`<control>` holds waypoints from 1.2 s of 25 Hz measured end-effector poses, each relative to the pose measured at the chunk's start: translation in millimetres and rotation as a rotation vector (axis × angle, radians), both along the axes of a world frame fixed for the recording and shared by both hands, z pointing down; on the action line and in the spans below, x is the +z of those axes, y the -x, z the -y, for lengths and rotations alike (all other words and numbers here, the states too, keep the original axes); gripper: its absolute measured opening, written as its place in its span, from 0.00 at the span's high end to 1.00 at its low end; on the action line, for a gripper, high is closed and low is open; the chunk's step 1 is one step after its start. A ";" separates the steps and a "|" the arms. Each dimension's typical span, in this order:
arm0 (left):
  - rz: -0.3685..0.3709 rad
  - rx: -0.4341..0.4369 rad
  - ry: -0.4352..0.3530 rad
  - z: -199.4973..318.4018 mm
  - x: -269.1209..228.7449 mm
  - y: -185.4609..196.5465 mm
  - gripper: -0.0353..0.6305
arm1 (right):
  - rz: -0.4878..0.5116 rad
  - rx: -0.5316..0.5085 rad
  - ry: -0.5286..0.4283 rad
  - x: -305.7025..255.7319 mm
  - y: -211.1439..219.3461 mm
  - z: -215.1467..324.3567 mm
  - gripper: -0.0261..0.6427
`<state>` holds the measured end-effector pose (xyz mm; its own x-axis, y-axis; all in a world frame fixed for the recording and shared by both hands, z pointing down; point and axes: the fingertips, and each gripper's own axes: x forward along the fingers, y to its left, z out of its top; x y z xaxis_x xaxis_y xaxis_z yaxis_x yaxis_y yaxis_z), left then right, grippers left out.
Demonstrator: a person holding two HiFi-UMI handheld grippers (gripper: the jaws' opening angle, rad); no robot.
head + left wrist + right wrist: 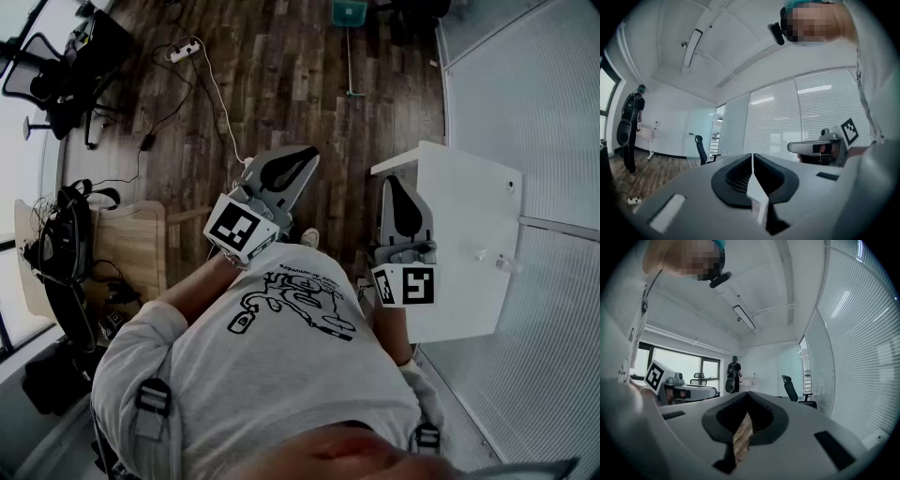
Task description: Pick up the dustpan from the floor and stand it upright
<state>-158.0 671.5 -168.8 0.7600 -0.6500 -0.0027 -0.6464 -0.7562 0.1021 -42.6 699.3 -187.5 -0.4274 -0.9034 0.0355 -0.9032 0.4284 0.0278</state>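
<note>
The teal dustpan [349, 11] lies on the wooden floor at the far top edge of the head view, its long thin handle [351, 61] running toward me. Both grippers are held level in front of my chest, well short of it. My left gripper [298, 156] is shut with nothing between its jaws, and its jaws meet in the left gripper view [753, 157]. My right gripper [390, 184] is also shut and empty, hovering over the corner of a white table; its own view shows the closed tips [749, 394]. Neither gripper view shows the dustpan.
A white table [473, 234] stands at my right against a wall of blinds. A power strip with cable [184, 51] lies on the floor at upper left, near an office chair [56, 70]. A wooden desk [136, 246] is at left. A person with a backpack [733, 377] stands far off.
</note>
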 end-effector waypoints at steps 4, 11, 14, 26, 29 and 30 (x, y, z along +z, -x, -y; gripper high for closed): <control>-0.003 -0.010 0.006 2.6 -1.0 19.3 0.93 | -0.011 -0.011 -0.010 -7.7 19.3 1.1 0.96; -0.015 0.014 0.000 4.9 -9.3 56.2 0.93 | -0.056 -0.002 -0.039 -19.8 60.1 7.6 0.95; -0.016 0.021 -0.006 4.9 -9.7 72.1 0.93 | -0.056 0.012 -0.047 -19.3 74.7 8.0 0.95; -0.018 0.000 0.025 30.2 7.6 106.9 0.93 | -0.021 0.041 0.016 7.6 95.3 26.7 0.95; -0.020 -0.007 0.033 43.3 11.9 104.5 0.93 | -0.018 0.031 0.023 11.7 94.2 40.6 0.95; -0.024 -0.011 0.037 50.2 12.6 103.1 0.93 | -0.018 0.027 0.022 11.6 91.9 46.6 0.95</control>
<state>-261.1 621.3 -156.2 0.7527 -0.6584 0.0032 -0.6518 -0.7444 0.1449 -134.4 652.7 -175.9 -0.4023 -0.9133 0.0628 -0.9137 0.4049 0.0346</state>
